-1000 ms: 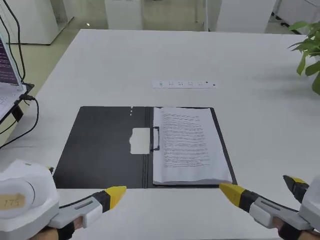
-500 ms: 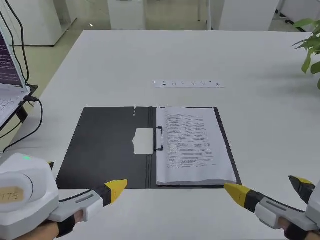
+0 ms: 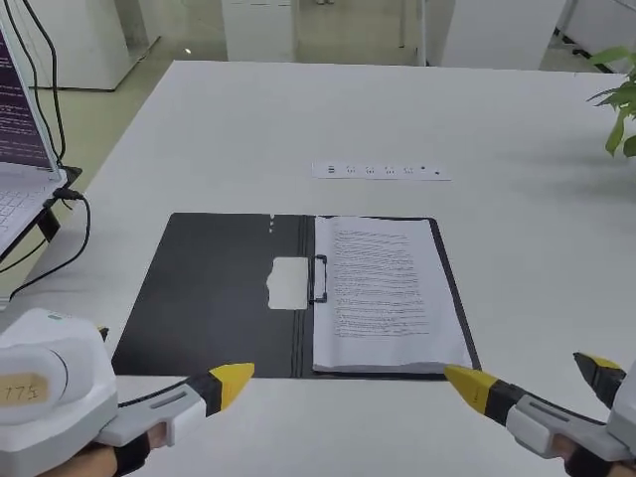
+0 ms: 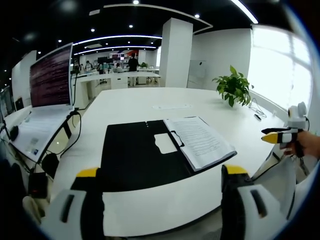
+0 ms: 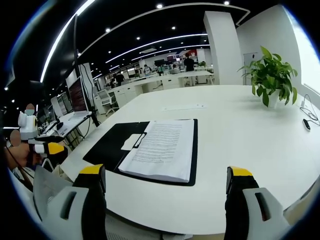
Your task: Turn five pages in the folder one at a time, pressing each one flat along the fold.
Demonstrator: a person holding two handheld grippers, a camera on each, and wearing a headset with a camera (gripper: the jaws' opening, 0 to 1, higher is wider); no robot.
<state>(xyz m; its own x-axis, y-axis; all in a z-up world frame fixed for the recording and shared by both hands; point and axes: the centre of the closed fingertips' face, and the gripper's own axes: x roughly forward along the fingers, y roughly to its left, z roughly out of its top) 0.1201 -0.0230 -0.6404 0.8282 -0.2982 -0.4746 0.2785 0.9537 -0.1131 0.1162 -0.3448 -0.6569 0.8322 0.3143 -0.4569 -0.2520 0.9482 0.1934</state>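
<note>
Pages [image 3: 383, 293] in the folder [image 3: 219, 288] near the front edge of the tabletop [image 3: 397, 109] look limp; pinch one outer corner lightly. Your left gripper [image 4: 160, 171] and right gripper [image 5: 165, 171] gape, empty.

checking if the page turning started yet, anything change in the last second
Nothing visibly changed; the head view's shift is camera motion. The left gripper and right gripper still hover open before the near edge of the open folder, holding nothing, and the pages lie untouched on its right half.

Matt black folder [image 3: 209, 298], paper pages [image 3: 383, 293]
</note>
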